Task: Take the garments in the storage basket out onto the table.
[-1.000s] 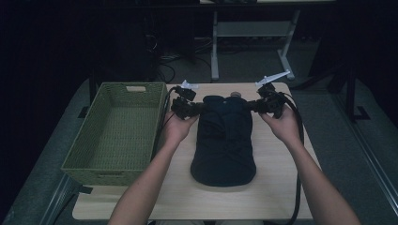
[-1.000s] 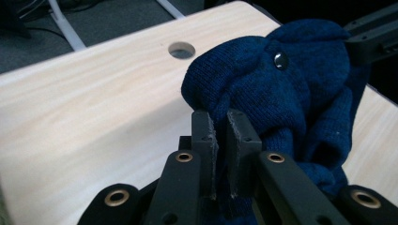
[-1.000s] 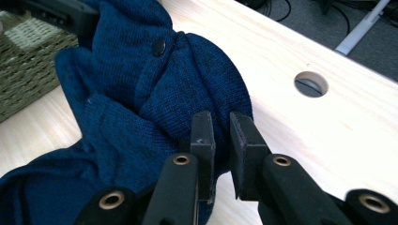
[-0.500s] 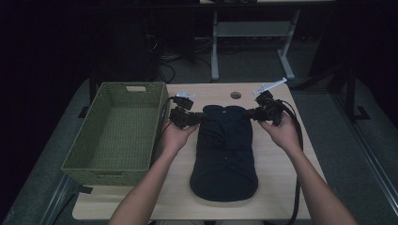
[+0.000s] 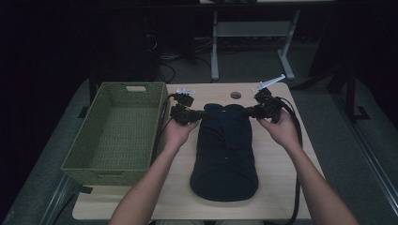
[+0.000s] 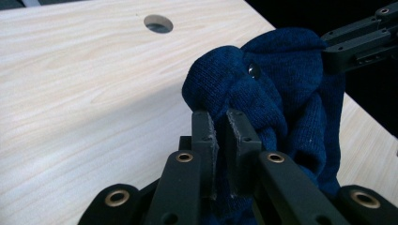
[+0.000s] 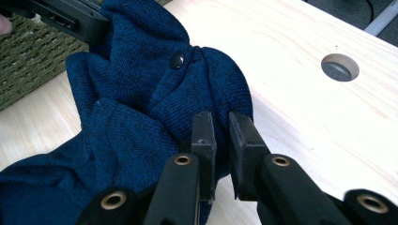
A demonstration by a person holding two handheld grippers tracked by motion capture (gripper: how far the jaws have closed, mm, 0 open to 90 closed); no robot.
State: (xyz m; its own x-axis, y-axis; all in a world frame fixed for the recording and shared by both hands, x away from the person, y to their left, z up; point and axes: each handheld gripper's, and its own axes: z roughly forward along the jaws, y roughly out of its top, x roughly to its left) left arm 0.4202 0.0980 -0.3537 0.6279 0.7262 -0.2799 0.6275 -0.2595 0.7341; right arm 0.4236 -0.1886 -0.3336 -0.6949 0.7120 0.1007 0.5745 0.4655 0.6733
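A dark blue knitted garment [image 5: 224, 150] with a button [image 6: 254, 70] lies folded lengthwise on the pale wooden table [image 5: 281, 187]. My left gripper [image 5: 202, 114] pinches its far left corner; the jaws have just been closing, and in the left gripper view [image 6: 220, 126] blue knit sits squeezed between the pads. My right gripper [image 5: 245, 112] holds the far right corner. In the right gripper view [image 7: 223, 129] its pads stand close together with a fold of the garment [image 7: 131, 108] between them. The far edge is bunched up between the two grippers.
A green woven basket [image 5: 108, 177] stands left of the garment, close to my left hand. A round hole [image 5: 235, 95] in the table lies just beyond the garment. Black cables trail from both grippers. Beyond the table's far edge are dark floor and a metal frame.
Both grippers have come slightly toward the person with the garment's far edge, which now sits more bunched. The left hand dipped and shifted a little; the right barely moved.
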